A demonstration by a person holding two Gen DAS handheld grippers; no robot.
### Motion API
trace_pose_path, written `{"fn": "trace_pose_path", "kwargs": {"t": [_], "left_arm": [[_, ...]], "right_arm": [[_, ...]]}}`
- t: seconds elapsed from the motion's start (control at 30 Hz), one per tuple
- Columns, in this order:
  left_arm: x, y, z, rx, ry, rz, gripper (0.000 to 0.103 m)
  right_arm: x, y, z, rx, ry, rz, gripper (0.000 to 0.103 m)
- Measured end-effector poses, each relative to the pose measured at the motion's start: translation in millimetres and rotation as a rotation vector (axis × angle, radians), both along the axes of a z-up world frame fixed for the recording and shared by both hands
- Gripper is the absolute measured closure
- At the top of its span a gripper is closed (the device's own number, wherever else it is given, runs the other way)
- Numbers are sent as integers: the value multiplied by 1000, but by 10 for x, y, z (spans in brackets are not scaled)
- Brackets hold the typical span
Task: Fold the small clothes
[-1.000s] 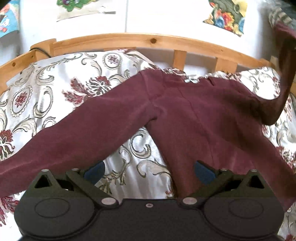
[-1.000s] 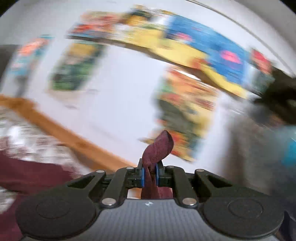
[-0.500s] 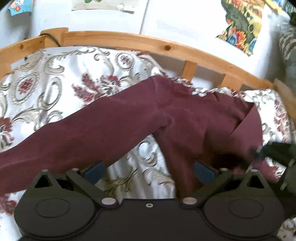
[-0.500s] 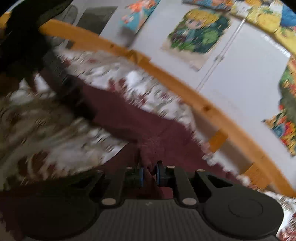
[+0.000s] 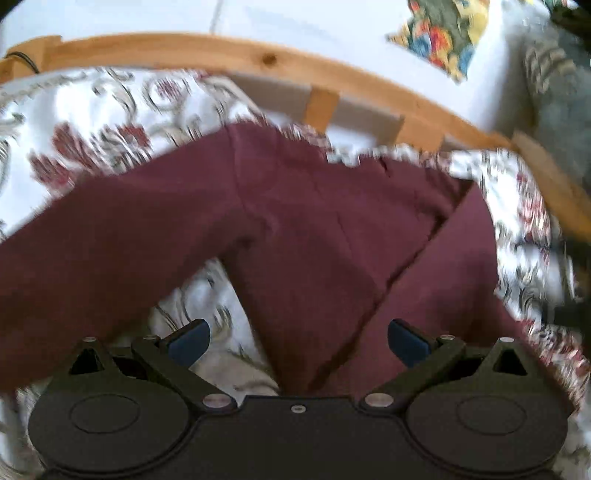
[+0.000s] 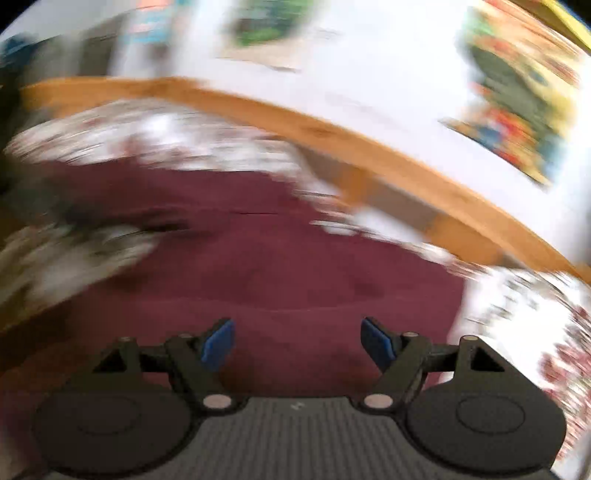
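Now the maroon shirt (image 5: 295, 229) lies spread on the patterned bedspread (image 5: 110, 122), its body running across the middle of the left wrist view. One long sleeve (image 5: 92, 251) stretches out toward the lower left edge. On the other side a second sleeve (image 5: 454, 269) is folded inward, lying flat on top of the shirt's body with a straight diagonal edge. In the right wrist view the shirt (image 6: 280, 266) fills the centre as a broad dark red field, heavily blurred, so its seams and edges cannot be made out there.

Both tools hang above the cloth with nothing between their fingers. The left gripper (image 5: 297, 338) has its jaws spread wide, one blue pad (image 5: 188, 338) over the bedspread just beside the sleeve and the other over the folded part. The right gripper (image 6: 297, 341) is likewise released, its blue pads (image 6: 219, 343) well apart over the shirt. Whether either tool touches the fabric cannot be told.

Beyond the shirt, the bedspread shows red flowers and grey scrolls on white. A curved wooden rail (image 5: 221, 55) with short upright slats runs behind it, also seen blurred in the right wrist view (image 6: 332, 136). Behind the rail stands a white wall (image 5: 314, 22) with a colourful poster (image 5: 443, 33) on it, and a grey striped cloth (image 5: 554, 92) sits at the far right.
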State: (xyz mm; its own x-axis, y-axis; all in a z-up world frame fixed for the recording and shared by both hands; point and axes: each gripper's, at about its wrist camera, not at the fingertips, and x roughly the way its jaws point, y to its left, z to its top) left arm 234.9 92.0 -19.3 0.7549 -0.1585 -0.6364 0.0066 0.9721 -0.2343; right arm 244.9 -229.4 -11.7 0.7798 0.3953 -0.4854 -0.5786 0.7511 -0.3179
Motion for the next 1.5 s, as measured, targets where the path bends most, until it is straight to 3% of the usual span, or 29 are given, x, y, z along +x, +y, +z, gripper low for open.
{"fn": "trace_pose_path", "kwargs": {"t": [0.13,0.23,0.27,0.33,0.37,0.5,0.57,0.63,0.67,0.73,0.8,1.0,1.23,1.5], "left_arm": [[62,-146,-178,48,62,-20,1],[64,-176,-237,42,75,-22,1],[61,-184,-258,45,77,-23,1],[45,-191,-295,57,82,-27,1],[42,-204,-316,68,89,-31,1],[61,-259,-375,85,117,-45,1],[100,-312,-421,110,150,-44,1],[102,-374,-449,146,152,-42,1],[90,-400,-456,161,147,-45,1],[57,-424,-455,171,145,-55,1],[27,-406,-436,155,147,-60,1],[-122,-278,-356,81,169,-4,1],[-572,-113,-295,-27,175,-13,2],[-798,-179,-328,-104,229,-146,33]], "right_arm": [[856,-393,221,151,75,-203,28],[1371,-538,253,230,156,-273,36],[1466,-571,243,242,178,-289,48],[1676,-611,203,254,227,-336,84],[1726,-618,186,254,229,-348,94],[1779,-554,303,137,67,-382,95],[1847,-541,343,130,58,-382,95],[1912,-517,265,98,73,-391,94],[1924,-510,205,81,72,-405,89],[1911,-531,135,101,68,-429,74],[1823,-574,91,124,59,-447,47],[1225,-650,-14,113,32,-394,20],[72,-845,-296,163,198,-276,17],[-862,-1124,-562,244,340,-350,19]]}}
